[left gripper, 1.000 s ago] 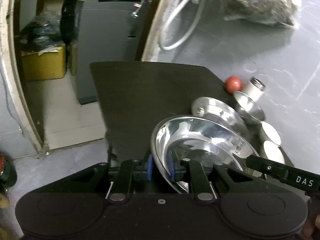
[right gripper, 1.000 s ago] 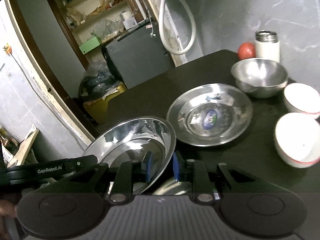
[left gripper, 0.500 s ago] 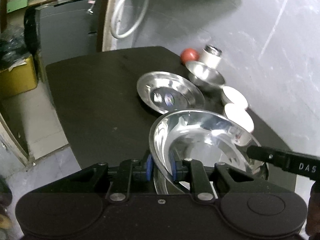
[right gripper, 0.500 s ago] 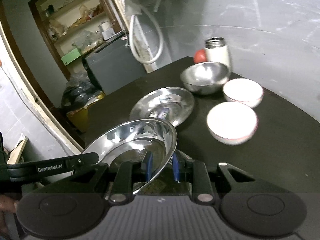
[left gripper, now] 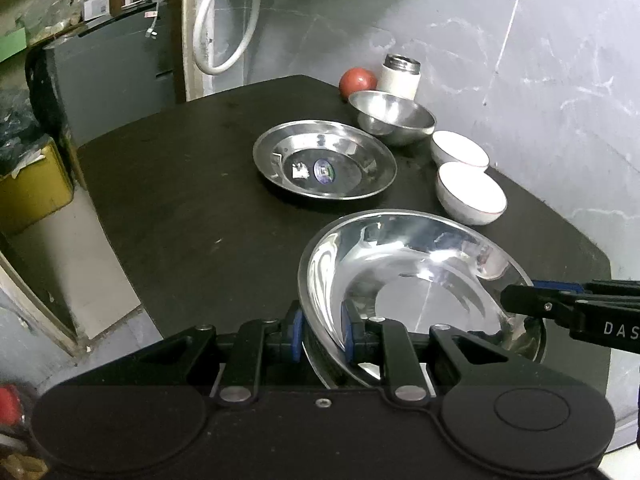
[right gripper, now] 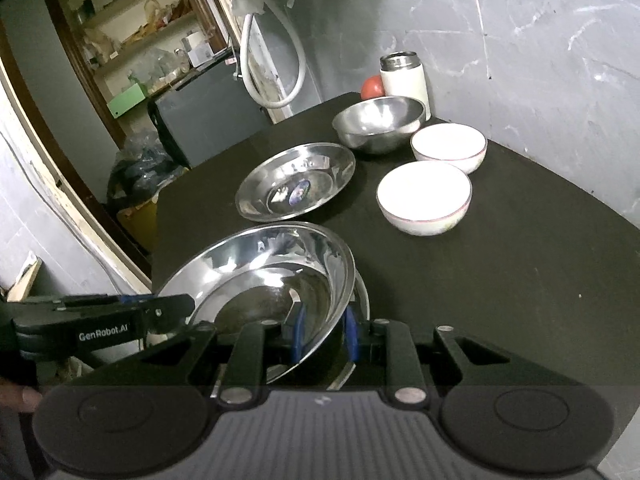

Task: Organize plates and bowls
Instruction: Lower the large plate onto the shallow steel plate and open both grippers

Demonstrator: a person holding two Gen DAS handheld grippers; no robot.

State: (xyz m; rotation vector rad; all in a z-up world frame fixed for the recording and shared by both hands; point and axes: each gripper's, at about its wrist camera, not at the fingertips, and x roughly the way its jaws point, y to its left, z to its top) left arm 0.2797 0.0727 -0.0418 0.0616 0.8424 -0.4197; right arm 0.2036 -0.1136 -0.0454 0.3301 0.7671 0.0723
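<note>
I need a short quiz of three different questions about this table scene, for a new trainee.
1. True or false: both grippers grip one steel plate.
2. How many white bowls stand on the table? A) one B) two C) three
3. Fill in: behind the steel bowl stand a white flask and a red ____.

Key: 1 true: left gripper and right gripper clamp opposite rims. 2 B. 3 ball.

- The plate's [right gripper: 280,276] near rim at 6 o'clock hides behind the right gripper [right gripper: 323,334].
- The tomato [right gripper: 373,87] sits half hidden behind the flask [right gripper: 404,80].
- Sticker [left gripper: 324,169] print is too small to read.
</note>
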